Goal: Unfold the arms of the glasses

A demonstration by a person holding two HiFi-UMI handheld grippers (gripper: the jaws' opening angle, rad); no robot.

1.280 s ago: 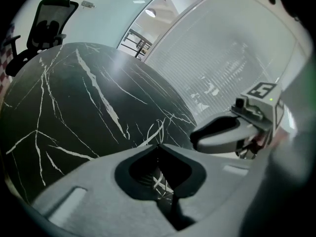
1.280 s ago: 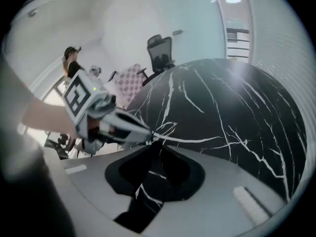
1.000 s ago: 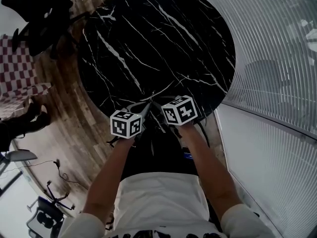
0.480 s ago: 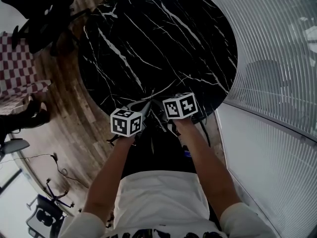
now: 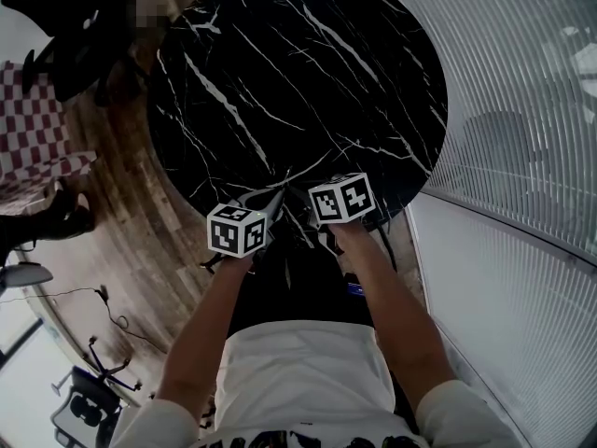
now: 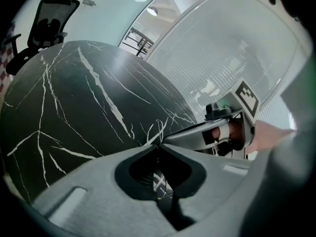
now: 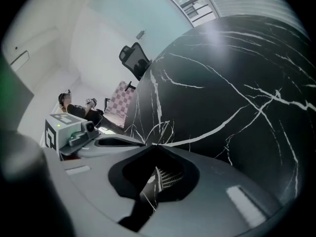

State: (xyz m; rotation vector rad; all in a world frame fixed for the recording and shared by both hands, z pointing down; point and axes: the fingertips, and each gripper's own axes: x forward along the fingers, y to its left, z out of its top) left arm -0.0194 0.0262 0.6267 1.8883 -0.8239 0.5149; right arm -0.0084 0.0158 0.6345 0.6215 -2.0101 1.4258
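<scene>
The glasses are a thin wire frame, showing as pale loops just past both grippers' tips above the black marble table; they appear the same way in the right gripper view. My left gripper is shut with the wire rising from its tips. My right gripper is also shut, pinching the frame right beside the left gripper. In the head view the left gripper and right gripper meet tip to tip over the table's near edge. The glasses are too thin to make out there.
A black office chair and a checkered seat stand on the wooden floor to the left of the table. A ribbed glass wall runs close along the right side. The person's body is right behind the table's near edge.
The right gripper's marker cube has rolled a little and shifted slightly up and to the right. The left gripper has stayed where it was.
</scene>
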